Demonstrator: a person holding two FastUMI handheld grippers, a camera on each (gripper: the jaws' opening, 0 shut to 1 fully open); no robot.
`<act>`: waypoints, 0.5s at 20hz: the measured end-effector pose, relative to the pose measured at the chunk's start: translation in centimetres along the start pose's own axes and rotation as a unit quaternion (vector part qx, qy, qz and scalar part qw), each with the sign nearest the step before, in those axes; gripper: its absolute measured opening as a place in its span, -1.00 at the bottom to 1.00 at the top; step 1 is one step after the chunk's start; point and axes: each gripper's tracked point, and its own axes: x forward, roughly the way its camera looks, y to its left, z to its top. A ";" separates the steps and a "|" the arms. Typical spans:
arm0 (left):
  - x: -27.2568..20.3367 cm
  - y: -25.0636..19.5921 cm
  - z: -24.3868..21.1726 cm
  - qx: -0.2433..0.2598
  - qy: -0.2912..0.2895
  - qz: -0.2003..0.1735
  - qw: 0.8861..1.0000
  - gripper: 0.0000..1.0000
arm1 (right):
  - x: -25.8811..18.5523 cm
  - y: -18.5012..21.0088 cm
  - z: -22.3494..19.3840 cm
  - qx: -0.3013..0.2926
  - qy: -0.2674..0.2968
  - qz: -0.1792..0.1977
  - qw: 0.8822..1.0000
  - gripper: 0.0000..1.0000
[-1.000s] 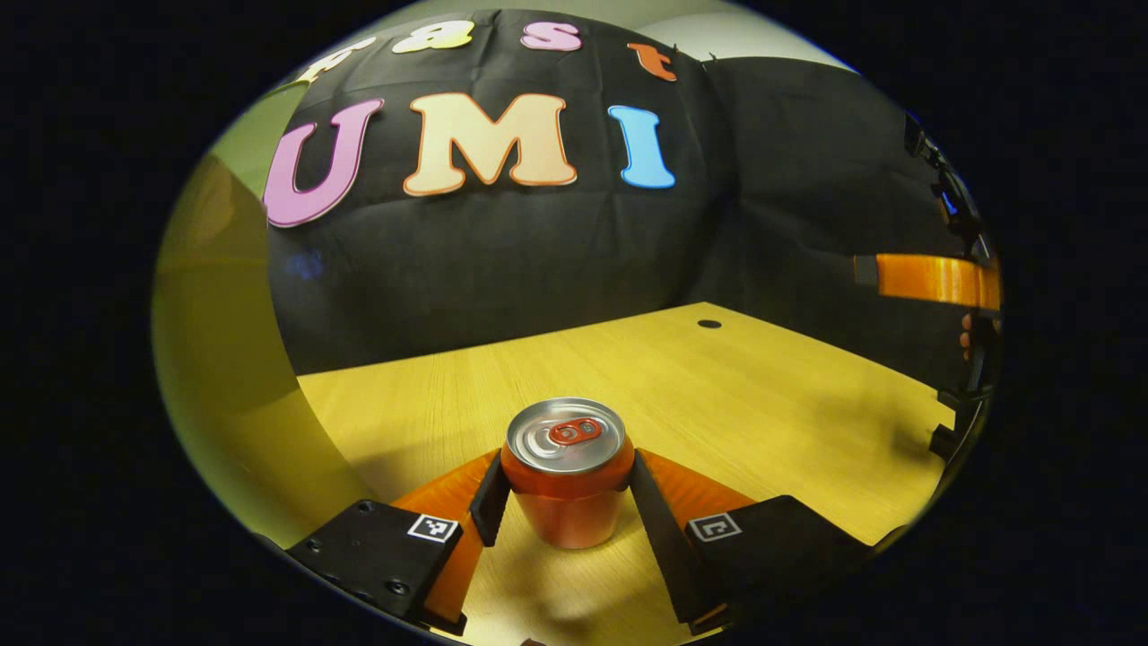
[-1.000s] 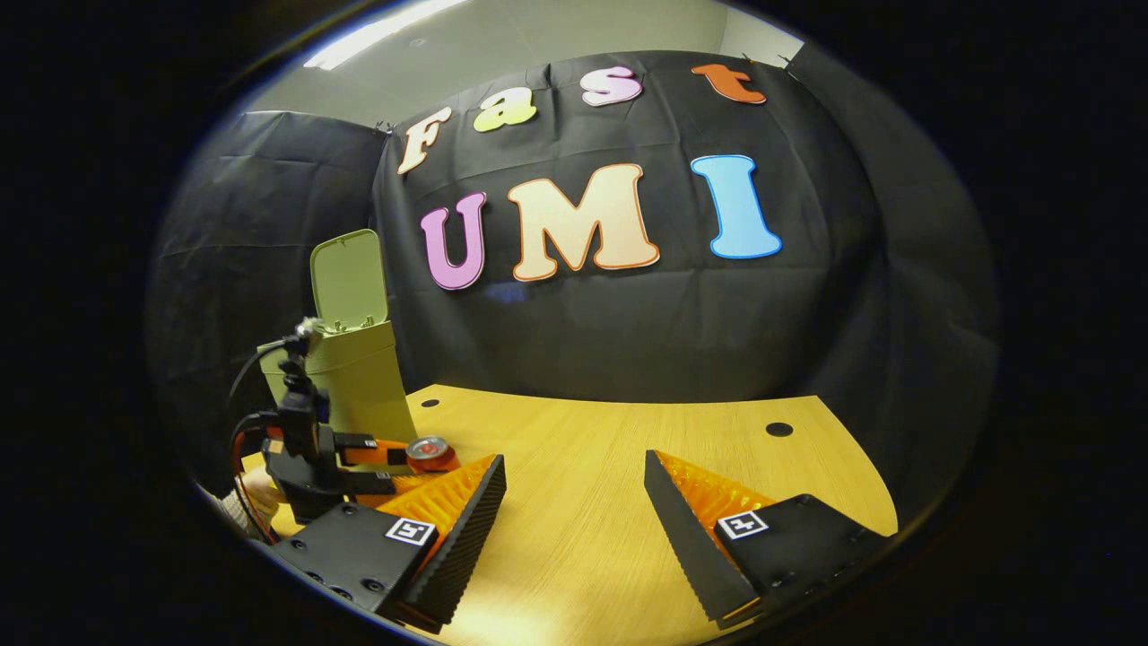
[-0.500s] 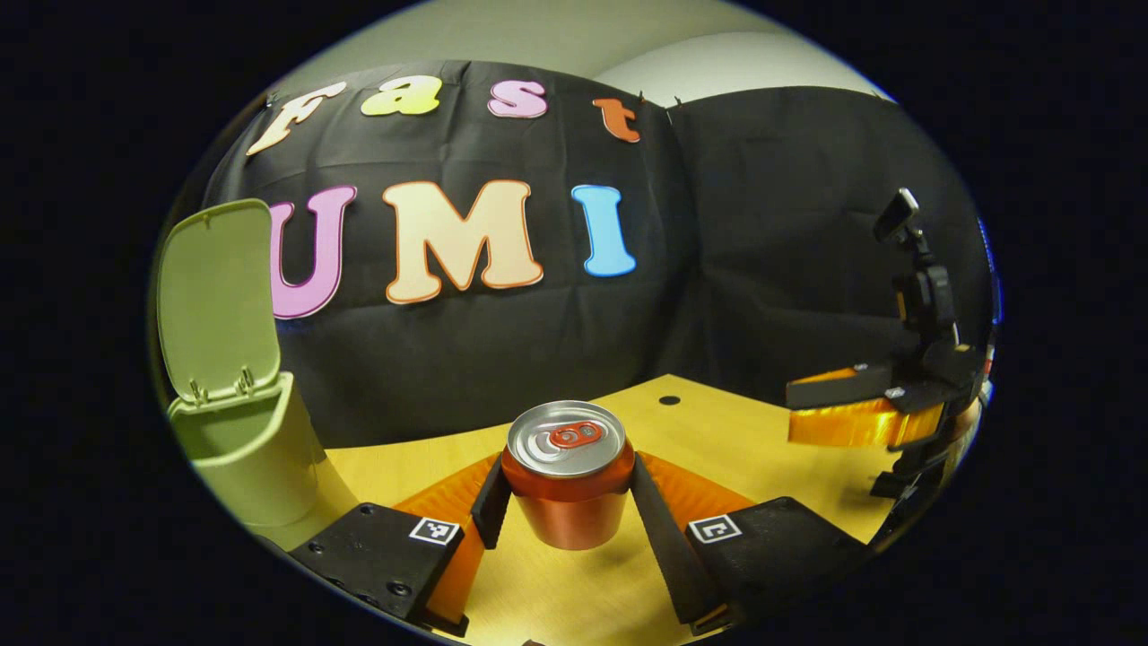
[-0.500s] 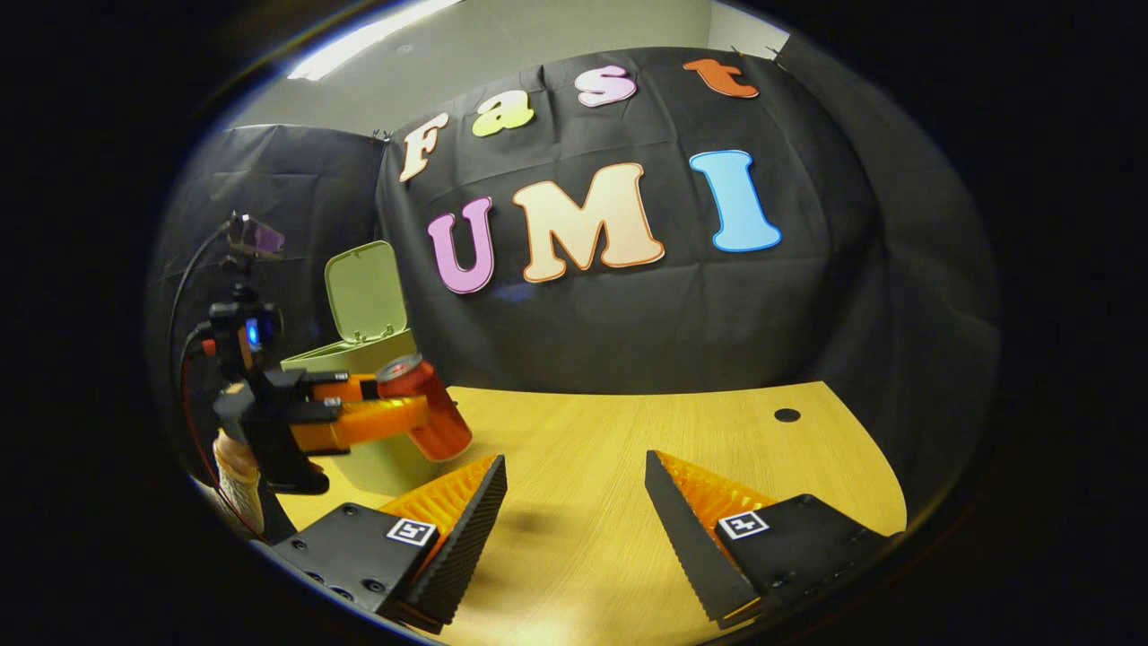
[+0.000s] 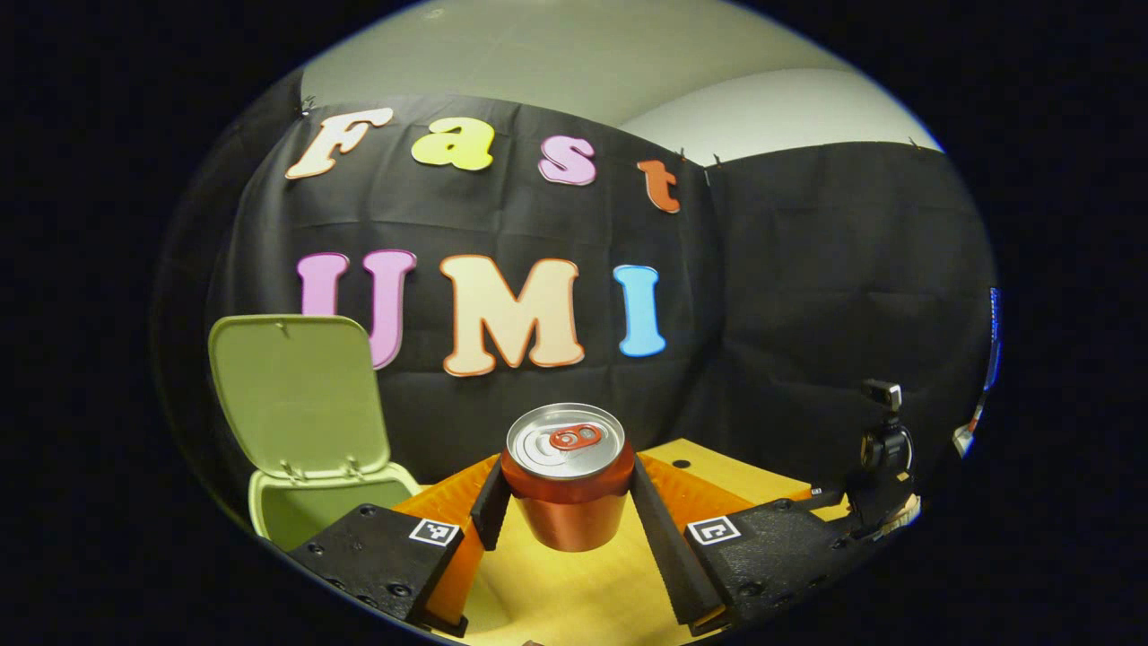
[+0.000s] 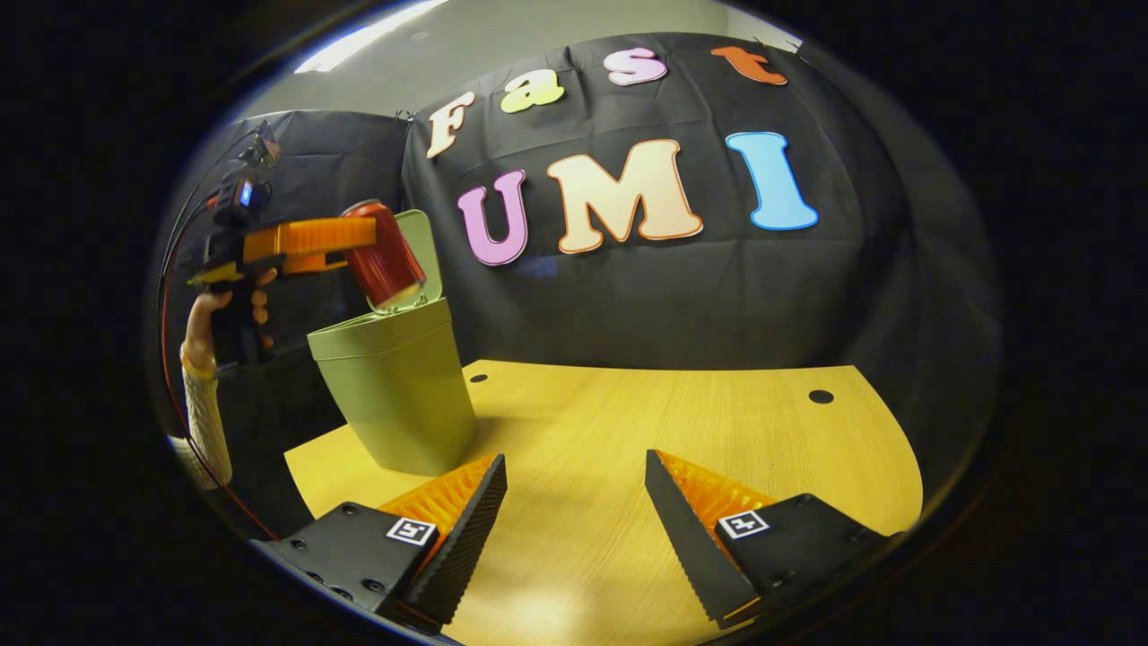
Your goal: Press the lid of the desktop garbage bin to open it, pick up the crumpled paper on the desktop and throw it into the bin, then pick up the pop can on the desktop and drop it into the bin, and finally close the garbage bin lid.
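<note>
My left gripper point(image 5: 565, 493) is shut on a red pop can point(image 5: 567, 475) with a silver top, held upright in the air. In the right gripper view the pop can point(image 6: 383, 254) hangs tilted just above the rim of the pale green bin point(image 6: 399, 386), carried by the left gripper point(image 6: 359, 244) and a hand point(image 6: 238, 309). The bin's lid point(image 5: 300, 390) stands up open, and the bin's mouth point(image 5: 327, 507) lies low to the left of the can. My right gripper point(image 6: 574, 489) is open over the wooden desktop point(image 6: 628, 422), with nothing between its fingers.
The desktop has two small dark cable holes point(image 6: 820, 396) toward the back. Black cloth walls close the booth behind and at both sides. The right gripper point(image 5: 874, 489) shows low at the right of the left gripper view.
My left gripper has lifted the can from the desktop up to just above the open bin. The right gripper has stayed open, shifting only a little.
</note>
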 end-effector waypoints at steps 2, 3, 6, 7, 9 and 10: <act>-1.0 3.4 1.4 0.008 -0.001 0.031 0.999 0.53 | 0.0 0.0 -0.2 -0.002 0.003 0.001 1.000 0.90; -1.5 5.1 1.8 0.013 0.001 0.049 0.999 0.53 | -0.1 -0.1 -0.1 -0.002 0.003 0.000 1.000 0.96; -2.9 9.9 2.1 0.018 0.004 0.094 0.995 0.53 | -0.2 -0.8 0.1 0.006 0.000 -0.004 1.000 0.96; -3.1 11.2 1.8 0.019 0.011 0.105 0.994 0.52 | -0.3 -0.9 -0.1 0.010 0.001 -0.004 1.000 0.96; -3.5 13.4 0.2 0.029 0.038 0.126 0.991 0.53 | -0.4 -1.4 -0.2 0.012 0.004 -0.009 1.000 0.96; -3.6 14.7 -0.7 0.032 0.052 0.138 0.989 0.55 | -0.4 -1.7 -0.2 0.009 0.004 -0.016 1.000 0.97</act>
